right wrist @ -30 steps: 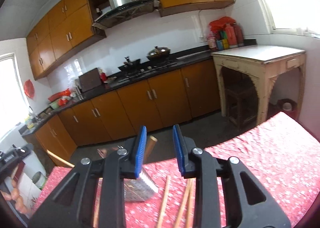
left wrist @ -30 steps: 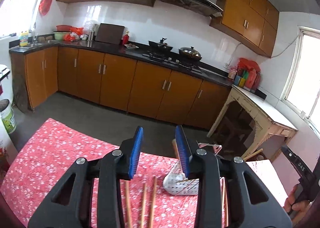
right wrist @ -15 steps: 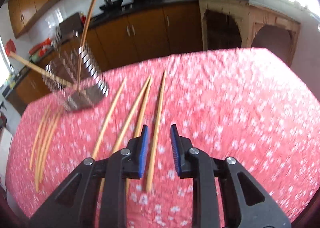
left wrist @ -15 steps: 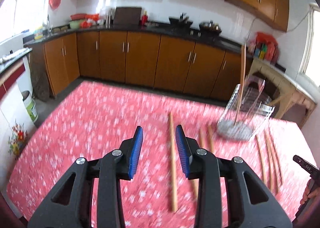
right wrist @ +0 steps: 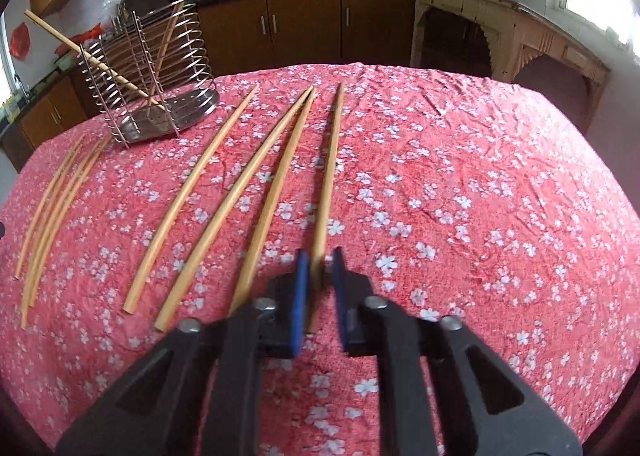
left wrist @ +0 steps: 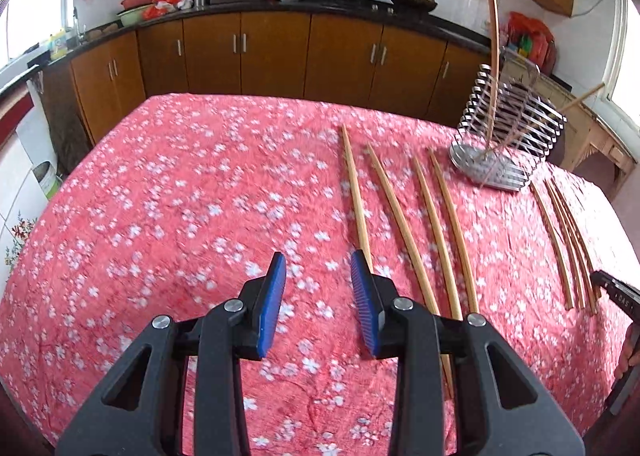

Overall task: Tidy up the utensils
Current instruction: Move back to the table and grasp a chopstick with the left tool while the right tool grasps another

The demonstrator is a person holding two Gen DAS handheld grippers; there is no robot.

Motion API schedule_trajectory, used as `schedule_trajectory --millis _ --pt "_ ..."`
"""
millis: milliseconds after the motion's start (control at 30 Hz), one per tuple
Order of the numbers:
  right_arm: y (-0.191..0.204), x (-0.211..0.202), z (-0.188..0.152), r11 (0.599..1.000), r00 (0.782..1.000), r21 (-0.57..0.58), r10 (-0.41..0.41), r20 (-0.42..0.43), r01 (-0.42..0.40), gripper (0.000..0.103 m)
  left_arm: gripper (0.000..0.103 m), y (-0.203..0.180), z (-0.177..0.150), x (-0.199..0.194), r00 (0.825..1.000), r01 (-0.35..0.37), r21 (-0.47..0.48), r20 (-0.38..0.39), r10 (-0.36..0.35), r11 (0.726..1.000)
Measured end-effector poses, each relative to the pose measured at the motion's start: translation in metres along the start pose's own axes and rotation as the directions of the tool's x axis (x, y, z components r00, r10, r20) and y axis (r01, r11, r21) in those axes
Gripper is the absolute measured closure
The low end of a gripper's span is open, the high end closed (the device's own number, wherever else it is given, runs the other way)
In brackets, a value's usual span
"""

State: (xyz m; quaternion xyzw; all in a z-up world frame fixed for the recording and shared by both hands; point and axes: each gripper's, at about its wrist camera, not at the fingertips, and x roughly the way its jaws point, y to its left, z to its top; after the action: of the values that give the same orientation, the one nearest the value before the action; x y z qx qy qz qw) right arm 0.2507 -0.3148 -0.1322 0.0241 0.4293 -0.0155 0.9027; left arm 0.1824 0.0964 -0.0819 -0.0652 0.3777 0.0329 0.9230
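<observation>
Several long wooden chopsticks lie on a red floral tablecloth (left wrist: 180,216). A wire utensil rack (left wrist: 504,132) stands at the far right in the left wrist view, with two chopsticks leaning in it; it also shows in the right wrist view (right wrist: 160,88) at the far left. My left gripper (left wrist: 318,268) is open and empty, just left of the leftmost chopstick (left wrist: 354,192). My right gripper (right wrist: 320,260) is low over the table, its jaws narrowly apart around the near end of the rightmost chopstick (right wrist: 330,164).
A bundle of thinner chopsticks (left wrist: 564,232) lies at the right of the rack, seen at the far left in the right wrist view (right wrist: 56,200). Brown kitchen cabinets (left wrist: 272,52) line the back wall. A pale wooden side table (right wrist: 512,28) stands beyond the table edge.
Both grippers dropped from facing the kitchen to close over the table. The right gripper narrowed and came around the end of the rightmost chopstick. The left stayed open.
</observation>
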Motion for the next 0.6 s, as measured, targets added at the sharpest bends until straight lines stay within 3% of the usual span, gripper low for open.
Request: schedule_trajectory --millis 167,467,600 --pt "-0.024 0.002 0.008 0.992 1.0 0.122 0.014 -0.008 -0.013 0.095 0.068 -0.013 -0.007 0.007 0.999 0.026 0.03 -0.034 -0.025 0.999" --pt "-0.02 0.004 0.009 0.996 1.0 0.094 0.002 -0.002 -0.002 0.095 0.069 -0.033 -0.01 0.031 0.994 0.018 0.06 -0.108 -0.011 0.998" --pt "-0.02 0.002 0.007 0.997 1.0 0.08 -0.009 0.006 0.008 0.095 0.069 -0.038 -0.012 0.032 0.995 -0.01 0.083 -0.097 0.018 0.997"
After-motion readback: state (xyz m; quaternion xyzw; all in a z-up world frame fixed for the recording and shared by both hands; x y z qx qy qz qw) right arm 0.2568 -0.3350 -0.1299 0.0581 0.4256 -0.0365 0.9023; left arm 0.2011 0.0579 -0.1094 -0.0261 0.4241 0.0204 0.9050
